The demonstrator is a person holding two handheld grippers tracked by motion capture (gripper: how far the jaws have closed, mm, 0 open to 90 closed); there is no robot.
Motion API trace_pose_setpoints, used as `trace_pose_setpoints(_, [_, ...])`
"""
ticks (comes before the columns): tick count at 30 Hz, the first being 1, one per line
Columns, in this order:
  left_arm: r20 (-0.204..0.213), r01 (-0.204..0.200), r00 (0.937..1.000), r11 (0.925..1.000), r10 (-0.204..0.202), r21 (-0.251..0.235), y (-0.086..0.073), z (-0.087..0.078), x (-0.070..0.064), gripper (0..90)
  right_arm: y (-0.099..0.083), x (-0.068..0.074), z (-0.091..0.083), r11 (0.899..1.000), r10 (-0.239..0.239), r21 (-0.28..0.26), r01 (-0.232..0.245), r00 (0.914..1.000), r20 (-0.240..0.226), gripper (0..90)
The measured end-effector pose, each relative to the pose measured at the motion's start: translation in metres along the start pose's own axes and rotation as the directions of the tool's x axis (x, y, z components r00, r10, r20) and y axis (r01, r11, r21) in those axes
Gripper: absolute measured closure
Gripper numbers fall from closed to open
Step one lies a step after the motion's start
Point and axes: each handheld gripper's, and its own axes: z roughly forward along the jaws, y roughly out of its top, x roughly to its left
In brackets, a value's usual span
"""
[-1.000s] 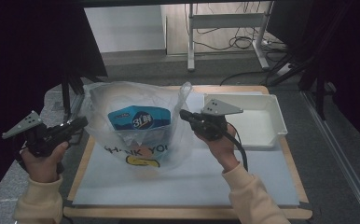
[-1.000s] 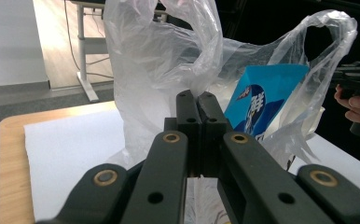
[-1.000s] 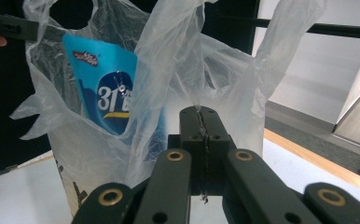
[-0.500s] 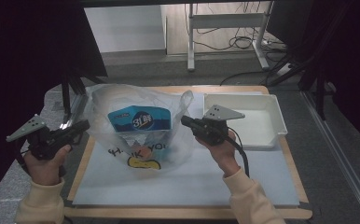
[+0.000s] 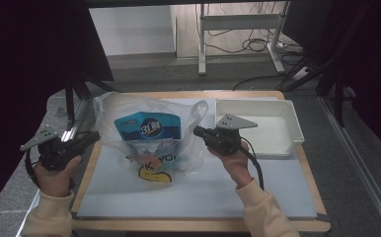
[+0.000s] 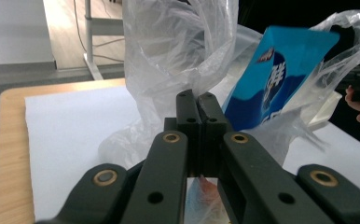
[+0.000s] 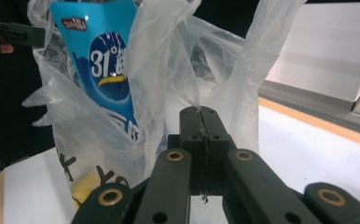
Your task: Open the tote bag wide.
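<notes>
A clear plastic bag (image 5: 149, 140) stands on the white mat (image 5: 198, 192) that covers the wooden bench (image 5: 307, 163), held up between two grippers. The left gripper (image 5: 87, 139) comes in from the left edge of the bench, gripped in the person's left hand (image 5: 55, 173); in the left gripper view its jaws are pressed together with a thin fold of the bag's film (image 6: 169, 70) caught between them. The right gripper (image 5: 199, 131) sits on the bag's other side, held in the right hand (image 5: 235, 160); in the right gripper view its jaws are likewise closed tight on a strip of the bag's handle (image 7: 194, 56), which rises straight above the tips. Inside the bag a blue snack packet (image 5: 146, 126) stands upright and slightly tilted, its printed face turned toward the high camera; it also shows through the film in both gripper views (image 6: 273, 70) (image 7: 106, 65). Lower in the bag there is a yellow print with dark letters (image 5: 154, 170) and something orange-red, too blurred to name. A white tray (image 5: 289, 123) lies on the bench just to the right of the right gripper, apart from the bag. Each gripper carries a grey three-cornered plate on top and a dark cable trails from the right one along the sleeve.
</notes>
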Motion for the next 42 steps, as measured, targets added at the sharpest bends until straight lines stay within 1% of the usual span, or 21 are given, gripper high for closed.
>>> trace_pose_setpoints(3, [-0.007, -0.002, 1.0000, 0.9999, 0.002, 0.012, -0.003, 0.002, 0.000, 89.6, -0.004, 0.001, 0.003, 1.000, 0.000, 0.016, 0.000, 1.0000, -0.001, 88.7])
trace_pose_setpoints(8, [-0.007, -0.001, 1.0000, 0.9998, 0.001, 0.019, -0.006, 0.003, 0.000, 89.6, -0.005, -0.001, -0.001, 1.000, 0.005, 0.014, -0.005, 1.0000, 0.007, 88.8])
trace_pose_setpoints(10, [-0.006, 0.003, 1.0000, 0.9996, -0.003, 0.029, -0.009, 0.005, 0.002, 89.6, -0.006, -0.003, -0.002, 1.000, 0.010, 0.015, -0.011, 0.9999, 0.010, 88.7])
trace_pose_setpoints(14, [-0.012, 0.006, 0.9999, 0.9991, -0.005, 0.041, -0.013, 0.006, 0.003, 89.6, -0.009, -0.004, 0.000, 1.000, 0.017, 0.026, -0.017, 0.9998, 0.013, 88.7])
trace_pose_setpoints(22, [-0.023, 0.004, 0.9997, 0.9989, -0.003, 0.046, -0.017, 0.006, 0.003, 89.6, -0.015, -0.001, 0.006, 0.999, 0.015, 0.046, -0.016, 0.9998, 0.013, 88.7])
trace_pose_setpoints(24, [-0.034, 0.003, 0.9994, 0.9990, -0.002, 0.045, -0.019, 0.006, 0.003, 89.6, -0.018, 0.000, 0.008, 0.998, 0.019, 0.056, -0.020, 0.9997, 0.015, 88.7])
trace_pose_setpoints(28, [-0.035, 0.007, 0.9994, 0.9985, -0.005, 0.053, -0.022, 0.007, 0.003, 89.6, -0.021, 0.000, 0.009, 0.998, 0.015, 0.067, -0.016, 0.9997, 0.020, 88.8])
trace_pose_setpoints(29, [-0.034, 0.009, 0.9994, 0.9981, -0.007, 0.061, -0.024, 0.007, 0.004, 89.6, -0.023, 0.001, 0.009, 0.997, 0.014, 0.070, -0.016, 0.9995, 0.030, 88.7])
trace_pose_setpoints(36, [-0.034, 0.011, 0.9994, 0.9977, -0.008, 0.067, -0.028, 0.007, 0.005, 89.6, -0.030, -0.001, 0.011, 0.995, 0.025, 0.092, -0.028, 0.9991, 0.036, 88.7])
trace_pose_setpoints(42, [-0.043, 0.011, 0.9991, 0.9972, -0.008, 0.074, -0.033, 0.008, 0.005, 89.6, -0.035, 0.001, 0.013, 0.993, 0.021, 0.113, -0.025, 0.9990, 0.039, 88.7])
